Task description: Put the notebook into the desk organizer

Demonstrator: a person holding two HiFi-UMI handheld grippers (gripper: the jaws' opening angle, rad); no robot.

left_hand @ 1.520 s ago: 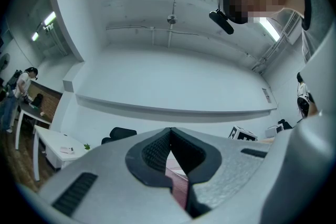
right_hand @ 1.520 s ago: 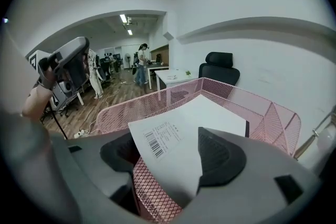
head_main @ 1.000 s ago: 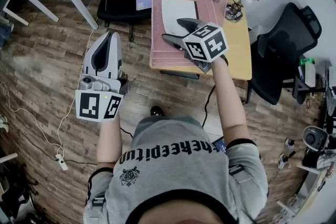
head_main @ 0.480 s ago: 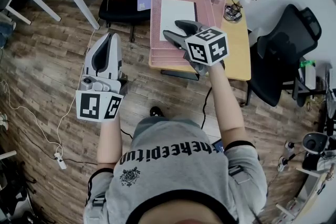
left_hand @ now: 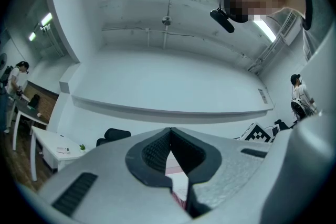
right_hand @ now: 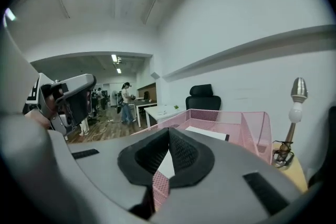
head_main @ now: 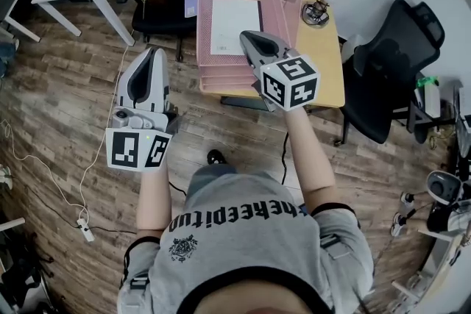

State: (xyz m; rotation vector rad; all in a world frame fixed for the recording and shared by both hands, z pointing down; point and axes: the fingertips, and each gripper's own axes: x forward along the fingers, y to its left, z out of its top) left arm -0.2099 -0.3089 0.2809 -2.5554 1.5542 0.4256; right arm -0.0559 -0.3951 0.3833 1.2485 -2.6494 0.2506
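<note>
Notebook [head_main: 235, 26] lies flat in the top tray of the pink desk organizer [head_main: 208, 62] on the desk [head_main: 329, 66] in the head view, so the task looks done; the right hand-held gripper [head_main: 247, 37] hovers by its front edge, while the left hand-held gripper [head_main: 153, 54] waits aside, probably not needed. Left gripper view shows jaws together, empty. Right gripper view shows the same, facing the organizer.

text: "heheepitu", black letters, both ends cut off | on: the back of the grey shirt [head_main: 243, 254], well to the near side of the pink tray [head_main: 221, 73] | emblem [head_main: 182, 246] beneath the letters: too small to read
</note>
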